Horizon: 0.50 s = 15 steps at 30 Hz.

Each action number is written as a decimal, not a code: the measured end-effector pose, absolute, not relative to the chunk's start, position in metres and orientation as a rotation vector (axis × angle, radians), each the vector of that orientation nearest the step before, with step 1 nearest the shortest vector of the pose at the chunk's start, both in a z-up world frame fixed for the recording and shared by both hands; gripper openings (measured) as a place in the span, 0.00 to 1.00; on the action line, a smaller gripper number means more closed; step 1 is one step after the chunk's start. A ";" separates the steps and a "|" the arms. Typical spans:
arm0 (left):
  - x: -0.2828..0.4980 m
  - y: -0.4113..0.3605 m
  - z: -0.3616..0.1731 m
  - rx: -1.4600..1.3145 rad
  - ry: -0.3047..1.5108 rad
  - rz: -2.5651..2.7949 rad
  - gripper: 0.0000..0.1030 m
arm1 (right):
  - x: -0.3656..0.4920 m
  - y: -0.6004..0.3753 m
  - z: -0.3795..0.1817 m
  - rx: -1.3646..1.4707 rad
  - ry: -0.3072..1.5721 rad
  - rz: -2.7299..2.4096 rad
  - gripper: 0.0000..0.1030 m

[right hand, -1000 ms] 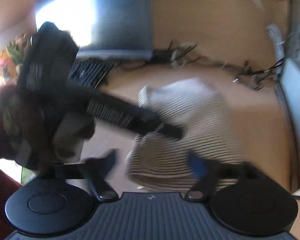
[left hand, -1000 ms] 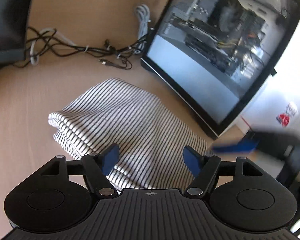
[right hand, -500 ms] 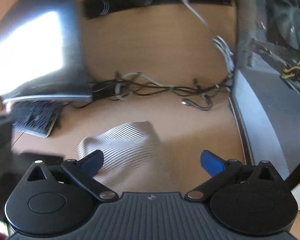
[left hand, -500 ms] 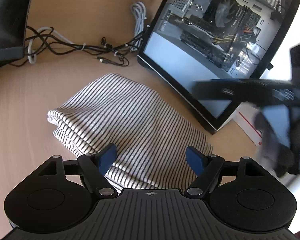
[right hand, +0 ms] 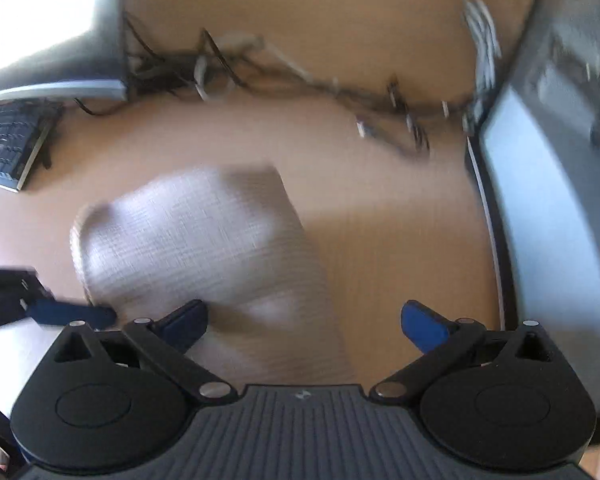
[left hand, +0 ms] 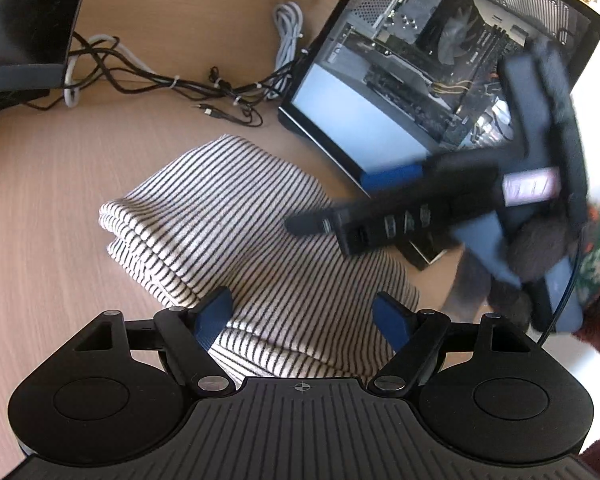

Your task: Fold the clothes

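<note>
The left gripper [left hand: 302, 314] is hanging just above the near end of the striped garment [left hand: 236, 220], its blue fingers [left hand: 214, 312] standing apart with cloth showing between them but not pinched. The garment is lying folded in a layered bundle on the wooden desk [left hand: 40, 208], stacked edges facing left. The right gripper [right hand: 304, 320] is hovering over the same bundle's right edge, jaws spread wide and holding nothing; the left-wrist view is showing it reaching in from the right, blurred, with a gloved hand [left hand: 540, 248] behind it. Beyond the cloth, a tangle of cables [left hand: 172, 80] is running across the desk. At right, an open-sided computer case [left hand: 432, 76] is standing as the only container, with a fan, circuit boards and wiring inside. A monitor [left hand: 24, 16] and keyboard [right hand: 8, 140] are sitting at far left.
</note>
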<state>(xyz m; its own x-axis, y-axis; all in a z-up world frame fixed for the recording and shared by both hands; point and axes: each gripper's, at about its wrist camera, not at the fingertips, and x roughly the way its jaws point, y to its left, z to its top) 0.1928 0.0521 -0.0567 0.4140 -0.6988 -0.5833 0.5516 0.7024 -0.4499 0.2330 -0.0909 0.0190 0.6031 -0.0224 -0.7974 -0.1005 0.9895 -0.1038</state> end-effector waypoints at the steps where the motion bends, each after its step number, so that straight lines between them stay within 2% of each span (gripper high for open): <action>1: 0.193 0.053 -0.057 -0.199 0.828 -0.793 0.80 | 0.236 -0.085 0.023 -0.152 0.904 0.055 1.00; 7: 0.193 0.055 -0.059 -0.195 0.828 -0.799 0.80 | 0.274 -0.060 0.023 -0.259 0.862 0.048 1.00; 11: 0.194 0.054 -0.060 -0.201 0.823 -0.796 0.82 | 0.296 -0.052 -0.014 -0.298 0.927 0.003 1.00; 15: 0.193 0.056 -0.062 -0.224 0.814 -0.803 0.83 | 0.296 -0.049 -0.020 -0.301 0.907 -0.030 1.00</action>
